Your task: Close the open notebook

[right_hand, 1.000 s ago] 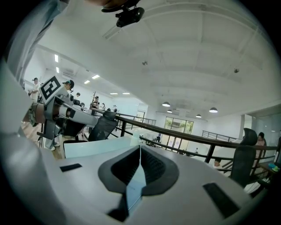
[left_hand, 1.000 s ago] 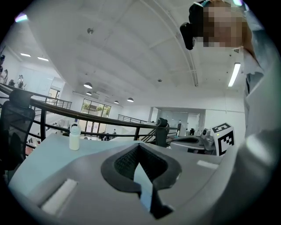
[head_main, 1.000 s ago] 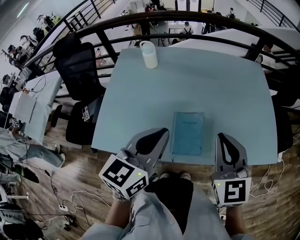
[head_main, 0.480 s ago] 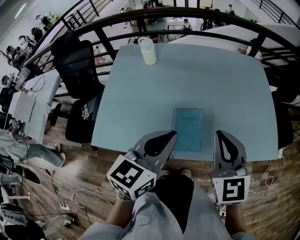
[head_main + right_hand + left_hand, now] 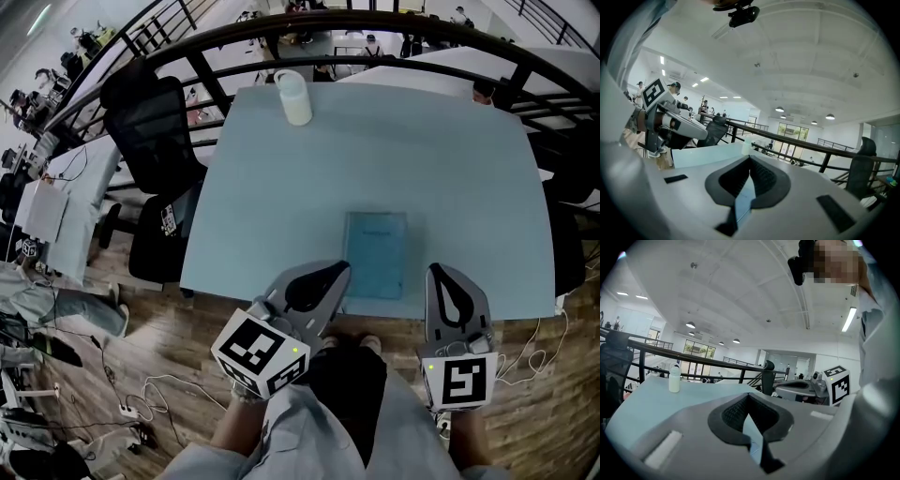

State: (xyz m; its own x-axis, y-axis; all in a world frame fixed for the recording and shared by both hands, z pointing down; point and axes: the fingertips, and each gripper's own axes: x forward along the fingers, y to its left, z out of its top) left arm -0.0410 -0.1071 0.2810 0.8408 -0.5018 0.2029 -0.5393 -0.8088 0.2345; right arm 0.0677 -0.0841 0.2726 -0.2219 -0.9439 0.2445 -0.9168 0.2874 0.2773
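A teal notebook (image 5: 375, 254) lies closed and flat on the light blue table (image 5: 375, 150), close to its near edge. My left gripper (image 5: 340, 271) hovers at the table's near edge, just left of the notebook's near left corner, with its jaws shut and nothing between them. My right gripper (image 5: 443, 273) sits at the near edge to the right of the notebook, also shut and empty. In the left gripper view the left gripper (image 5: 749, 397) has its dark pads pressed together, and the same goes for the right gripper (image 5: 750, 160) in its own view.
A white bottle (image 5: 293, 97) stands at the table's far left; it also shows as the bottle (image 5: 674, 379) in the left gripper view. A black office chair (image 5: 155, 141) stands left of the table. A dark railing (image 5: 394, 37) runs behind. Cables (image 5: 141, 403) lie on the wooden floor.
My left gripper has shifted a little to the right, closer to the notebook's near left corner. The right gripper and the notebook have stayed put.
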